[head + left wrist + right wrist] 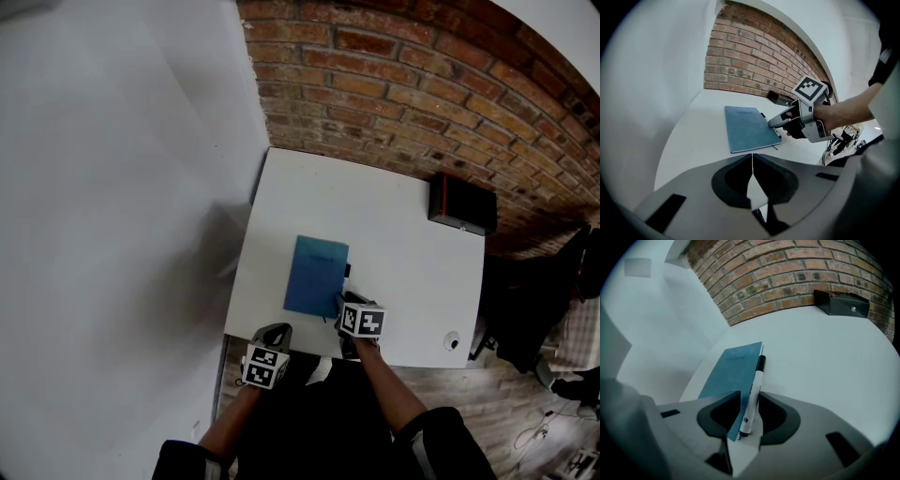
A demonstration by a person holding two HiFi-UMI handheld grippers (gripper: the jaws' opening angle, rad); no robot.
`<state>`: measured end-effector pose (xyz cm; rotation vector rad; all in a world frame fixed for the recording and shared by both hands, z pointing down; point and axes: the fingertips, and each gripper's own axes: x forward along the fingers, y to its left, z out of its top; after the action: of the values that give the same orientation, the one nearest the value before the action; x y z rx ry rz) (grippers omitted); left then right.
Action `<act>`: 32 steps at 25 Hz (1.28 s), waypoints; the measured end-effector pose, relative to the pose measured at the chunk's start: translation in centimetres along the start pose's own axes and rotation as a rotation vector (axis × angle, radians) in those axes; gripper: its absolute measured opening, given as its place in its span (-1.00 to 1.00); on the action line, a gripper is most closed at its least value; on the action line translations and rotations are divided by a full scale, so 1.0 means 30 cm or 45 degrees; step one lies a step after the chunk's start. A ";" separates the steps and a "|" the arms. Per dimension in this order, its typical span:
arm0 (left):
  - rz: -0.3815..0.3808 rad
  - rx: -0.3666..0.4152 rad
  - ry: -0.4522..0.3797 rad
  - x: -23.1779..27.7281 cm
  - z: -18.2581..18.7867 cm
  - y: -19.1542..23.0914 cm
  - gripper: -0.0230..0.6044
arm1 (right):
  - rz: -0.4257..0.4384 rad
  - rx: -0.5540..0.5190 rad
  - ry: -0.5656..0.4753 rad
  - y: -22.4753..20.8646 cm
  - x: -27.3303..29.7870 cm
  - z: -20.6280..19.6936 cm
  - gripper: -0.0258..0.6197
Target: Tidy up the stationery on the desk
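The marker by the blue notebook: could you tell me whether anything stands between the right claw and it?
Nothing does: the marker lies between the right claw's jaws. The blue notebook's near corner sits in that gap too, left of the marker, so it may get pinched along.

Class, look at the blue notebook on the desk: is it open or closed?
Closed. The blue notebook lies flat on the white desk with its cover facing up and no inside pages showing.
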<state>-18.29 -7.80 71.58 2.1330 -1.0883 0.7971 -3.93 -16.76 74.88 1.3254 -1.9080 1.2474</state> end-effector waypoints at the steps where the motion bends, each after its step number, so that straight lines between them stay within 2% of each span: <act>1: -0.001 0.001 0.001 0.002 -0.002 -0.001 -0.88 | 0.000 -0.002 -0.002 0.000 -0.001 0.001 -0.58; 8: -0.009 -0.001 0.002 0.004 0.006 -0.012 -0.88 | -0.001 -0.009 -0.013 -0.007 -0.008 0.007 -0.58; 16: -0.018 0.021 -0.017 0.008 0.036 -0.019 -0.88 | -0.038 -0.019 -0.204 -0.027 -0.091 0.075 -0.58; 20: -0.023 0.061 -0.087 0.014 0.080 -0.024 -0.88 | -0.071 0.008 -0.273 -0.051 -0.147 0.066 -0.72; 24: -0.047 0.088 -0.121 0.015 0.131 -0.048 -0.88 | -0.108 -0.032 -0.322 -0.062 -0.220 0.050 -0.83; 27: -0.077 0.095 -0.149 0.015 0.164 -0.081 -0.88 | -0.140 -0.057 -0.368 -0.067 -0.289 0.039 -0.85; 32: -0.116 0.163 -0.199 0.006 0.213 -0.139 -0.88 | -0.200 -0.059 -0.481 -0.072 -0.400 0.034 -0.85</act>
<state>-13.20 -10.62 66.64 2.3682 -1.0337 0.6828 2.94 -12.45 65.74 1.7463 -2.0152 0.9188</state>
